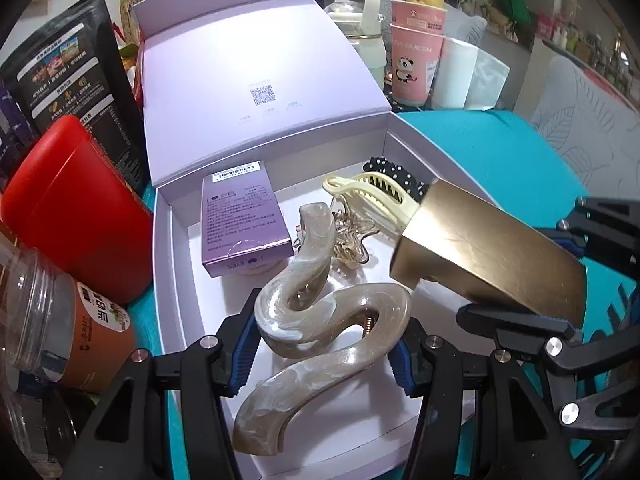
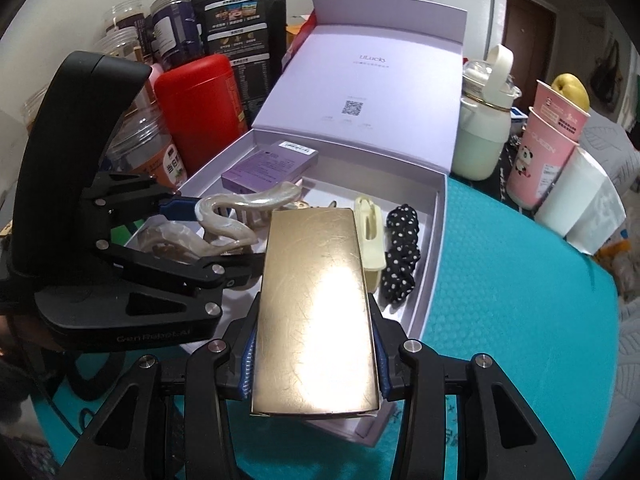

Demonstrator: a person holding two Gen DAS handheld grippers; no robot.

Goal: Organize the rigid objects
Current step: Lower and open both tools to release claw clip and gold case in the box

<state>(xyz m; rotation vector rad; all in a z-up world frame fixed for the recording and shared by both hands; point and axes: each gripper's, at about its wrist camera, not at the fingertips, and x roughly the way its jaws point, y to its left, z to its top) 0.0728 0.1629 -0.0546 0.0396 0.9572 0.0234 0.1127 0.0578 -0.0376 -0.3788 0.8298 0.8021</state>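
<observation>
My left gripper (image 1: pixel 324 340) is shut on a wavy, pearl-beige hair claw (image 1: pixel 320 320), held over the front of an open lilac gift box (image 1: pixel 168 264). My right gripper (image 2: pixel 314 356) is shut on a flat gold box (image 2: pixel 316 316), tilted down over the same lilac gift box (image 2: pixel 434 240). In the left wrist view the gold box (image 1: pixel 492 248) and right gripper (image 1: pixel 576 276) come in from the right. In the right wrist view the left gripper (image 2: pixel 224 236) with the pearl hair claw (image 2: pixel 232 216) is at left. Inside lie a purple carton (image 1: pixel 244 220), a cream claw clip (image 1: pixel 376 196), a clear amber clip (image 1: pixel 352 244) and a polka-dot scrunchie (image 1: pixel 400 172).
The box's raised lid (image 1: pixel 260 92) stands behind. A red canister (image 1: pixel 76 216), clear jars (image 1: pixel 60 320) and a black pouch (image 1: pixel 68 76) crowd the left. Pink cups (image 1: pixel 412 60), a white bottle (image 1: pixel 360 28) and white roll (image 1: pixel 456 72) stand at back right on the teal mat (image 1: pixel 500 152).
</observation>
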